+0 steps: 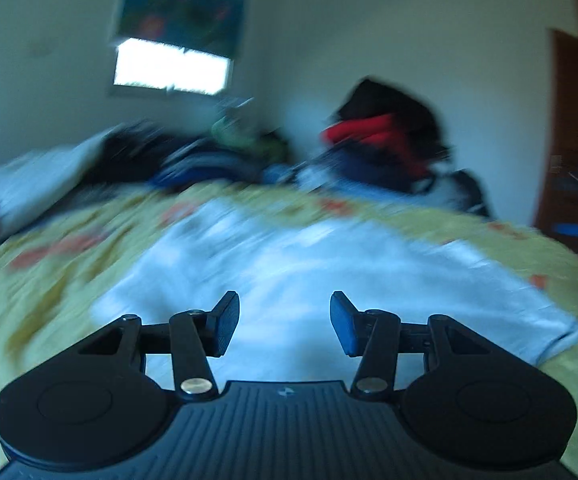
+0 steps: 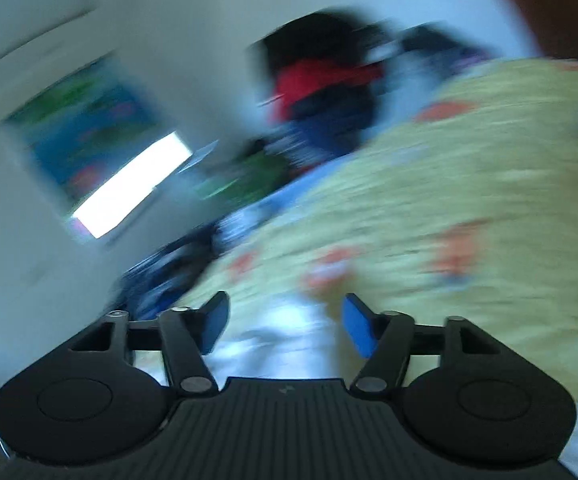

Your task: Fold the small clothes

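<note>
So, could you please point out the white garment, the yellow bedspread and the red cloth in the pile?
white garment (image 1: pixel 309 264): left wrist view, its flat middle.
yellow bedspread (image 1: pixel 49 280): left wrist view, bare part left of the garment.
red cloth (image 1: pixel 365 130): left wrist view, its bright fold.

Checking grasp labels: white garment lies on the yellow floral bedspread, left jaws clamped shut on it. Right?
Not quite. The left gripper has its jaws apart with nothing pinched between them; the left wrist view shows the gap. The rest holds: the white garment lies on the yellow floral bedspread.
</note>
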`<state>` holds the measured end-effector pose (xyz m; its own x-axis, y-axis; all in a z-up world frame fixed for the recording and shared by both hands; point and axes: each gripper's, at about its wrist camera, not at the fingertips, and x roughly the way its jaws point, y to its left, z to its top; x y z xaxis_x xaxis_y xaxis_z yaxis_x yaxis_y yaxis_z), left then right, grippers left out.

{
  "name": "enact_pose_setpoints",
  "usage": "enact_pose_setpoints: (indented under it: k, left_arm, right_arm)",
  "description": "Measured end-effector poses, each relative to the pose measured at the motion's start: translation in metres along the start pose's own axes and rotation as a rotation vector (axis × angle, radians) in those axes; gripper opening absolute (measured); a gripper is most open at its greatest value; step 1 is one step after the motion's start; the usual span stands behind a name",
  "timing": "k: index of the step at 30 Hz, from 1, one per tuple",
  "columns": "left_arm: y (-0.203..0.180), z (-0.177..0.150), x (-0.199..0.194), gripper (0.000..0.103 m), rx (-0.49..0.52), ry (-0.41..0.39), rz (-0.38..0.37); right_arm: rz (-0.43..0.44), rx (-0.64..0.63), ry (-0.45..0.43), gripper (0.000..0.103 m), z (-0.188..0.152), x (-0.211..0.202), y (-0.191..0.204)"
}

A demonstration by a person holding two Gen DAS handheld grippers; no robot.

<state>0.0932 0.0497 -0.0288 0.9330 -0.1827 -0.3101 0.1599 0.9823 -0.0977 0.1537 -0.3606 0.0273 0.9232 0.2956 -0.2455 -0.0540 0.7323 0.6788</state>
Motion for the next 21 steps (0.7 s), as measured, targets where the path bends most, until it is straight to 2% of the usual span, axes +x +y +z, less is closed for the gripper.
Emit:
enact_pose_setpoints:
  k: [1, 2, 3, 5, 8, 10, 12, 15, 19, 21]
  left_arm:
    - [-0.013, 0.002, 0.012, 0.05, 0.008, 0.0, -0.021]
    - [-0.024, 0.005, 0.027, 0.05, 0.019, 0.015, -0.048]
    - [-0.035, 0.006, 0.041, 0.05, 0.032, 0.023, -0.077]
    - [-0.057, 0.005, 0.066, 0.05, 0.07, 0.037, -0.087]
    - [-0.081, -0.006, 0.096, 0.05, 0.132, 0.099, -0.109]
    - [-0.091, -0.016, 0.107, 0.05, 0.176, 0.141, -0.073]
    - [-0.093, -0.026, 0.112, 0.051, 0.204, 0.157, -0.063]
    - [-0.085, -0.031, 0.119, 0.051, 0.139, 0.194, -0.079]
    - [-0.077, -0.031, 0.127, 0.051, 0.073, 0.221, -0.094]
    - [-0.07, -0.03, 0.129, 0.051, 0.035, 0.237, -0.106]
  right_arm:
    - [0.085, -0.018, 0.064, 0.093, -0.003, 0.021, 0.017]
    - [0.166, -0.027, 0.136, 0.097, -0.006, 0.044, 0.034]
    - [0.238, -0.021, 0.222, 0.098, -0.012, 0.07, 0.05]
    - [0.326, 0.026, 0.411, 0.098, -0.025, 0.126, 0.076]
    - [0.281, 0.085, 0.533, 0.098, -0.041, 0.19, 0.087]
    - [0.227, 0.067, 0.581, 0.097, -0.05, 0.222, 0.089]
    - [0.181, 0.029, 0.587, 0.096, -0.056, 0.242, 0.09]
    - [0.173, 0.002, 0.594, 0.096, -0.058, 0.271, 0.09]
    - [0.119, 0.0, 0.631, 0.094, -0.069, 0.313, 0.066]
    - [0.145, 0.008, 0.611, 0.094, -0.075, 0.323, 0.06]
